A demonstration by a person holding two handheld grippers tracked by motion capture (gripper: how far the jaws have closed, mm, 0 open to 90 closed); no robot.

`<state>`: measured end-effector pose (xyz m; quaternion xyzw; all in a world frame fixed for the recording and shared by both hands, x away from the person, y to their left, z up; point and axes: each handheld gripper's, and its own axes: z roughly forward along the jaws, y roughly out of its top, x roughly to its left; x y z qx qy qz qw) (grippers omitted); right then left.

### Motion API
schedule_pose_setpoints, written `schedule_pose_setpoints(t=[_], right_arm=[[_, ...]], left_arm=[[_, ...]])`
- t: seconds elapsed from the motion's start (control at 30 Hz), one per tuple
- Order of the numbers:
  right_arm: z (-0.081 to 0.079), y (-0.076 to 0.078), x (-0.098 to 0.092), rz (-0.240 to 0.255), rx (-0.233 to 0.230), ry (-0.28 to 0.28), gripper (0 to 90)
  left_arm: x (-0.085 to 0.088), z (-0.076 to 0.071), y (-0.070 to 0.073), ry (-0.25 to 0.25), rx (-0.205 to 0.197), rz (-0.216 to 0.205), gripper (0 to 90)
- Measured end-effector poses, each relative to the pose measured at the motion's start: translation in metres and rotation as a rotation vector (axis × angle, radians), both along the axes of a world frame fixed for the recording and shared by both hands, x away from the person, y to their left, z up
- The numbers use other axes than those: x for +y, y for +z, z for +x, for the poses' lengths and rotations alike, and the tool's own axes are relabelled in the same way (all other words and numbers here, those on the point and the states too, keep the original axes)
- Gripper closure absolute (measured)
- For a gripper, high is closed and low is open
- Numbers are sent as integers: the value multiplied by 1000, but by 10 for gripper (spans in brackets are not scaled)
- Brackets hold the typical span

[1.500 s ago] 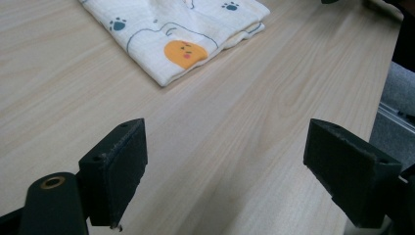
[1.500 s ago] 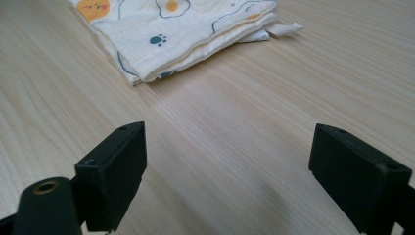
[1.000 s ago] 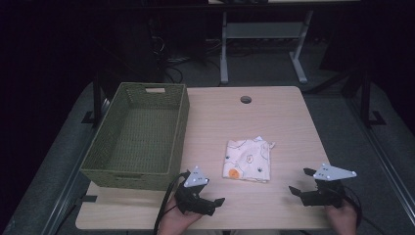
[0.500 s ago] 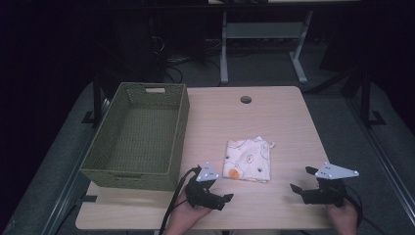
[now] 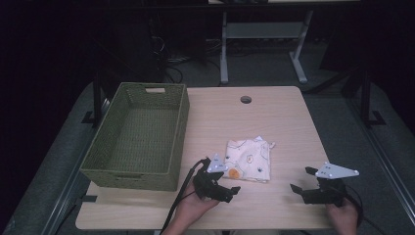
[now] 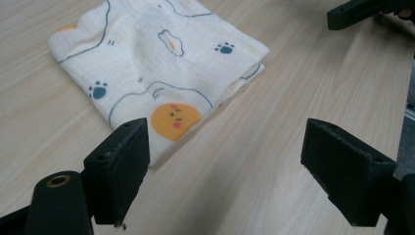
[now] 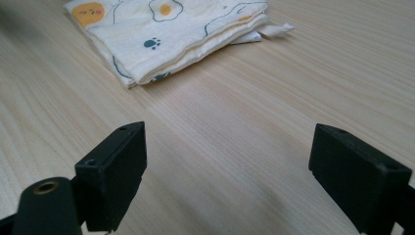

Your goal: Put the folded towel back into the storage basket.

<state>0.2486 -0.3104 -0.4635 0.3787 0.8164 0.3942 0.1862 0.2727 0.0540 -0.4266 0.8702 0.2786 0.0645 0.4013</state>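
A folded cream cloth (image 5: 248, 159) printed with eggs and paw prints lies flat on the wooden table (image 5: 279, 122), right of centre. My left gripper (image 5: 230, 182) is open just in front of the cloth's near left corner, and its jaws point right. In the left gripper view, the cloth (image 6: 156, 63) lies ahead and to the left of the open left gripper (image 6: 225, 176), with bare wood between the jaws. My right gripper (image 5: 301, 179) is open near the table's front right, apart from the cloth. In the right gripper view, the cloth (image 7: 171, 34) lies farther off beyond the open right gripper (image 7: 227, 176).
A green woven basket (image 5: 139, 134) with nothing in it stands on the left side of the table. A round cable hole (image 5: 245, 99) sits near the far edge. Beyond the table are a dark floor and a metal frame (image 5: 264, 34).
My left gripper has moved right along the front of the table, up to the cloth's near left corner. The right gripper has hardly moved.
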Motion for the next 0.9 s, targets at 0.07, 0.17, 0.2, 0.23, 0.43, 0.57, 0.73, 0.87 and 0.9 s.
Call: schedule_pose_setpoints(t=[0.07,0.17,0.2,0.23,0.43,0.57,0.73,0.87,0.9], right_arm=[[0,0,0,0,0,-1,137],[0,0,0,-1,1,-5,137],[0,0,0,-1,2,-5,137],[0,0,0,0,1,-3,137],[0,0,0,5,-3,2,137],[-1,0,1,9,-4,8,137],[-1,1,1,11,-7,8,137],[-1,0,1,9,-7,8,137],[-1,0,1,7,-8,7,137]], left_arm=[[-1,2,2,-4,0,3,188],[-6,10,9,-35,7,-1,214],[-8,12,11,-38,7,2,216],[-9,13,13,-43,4,5,216],[-23,23,21,-61,-3,38,234],[-33,34,21,-56,10,45,240],[-45,44,21,-55,26,49,251],[-53,51,19,-51,25,79,259],[-55,53,18,-52,24,90,259]])
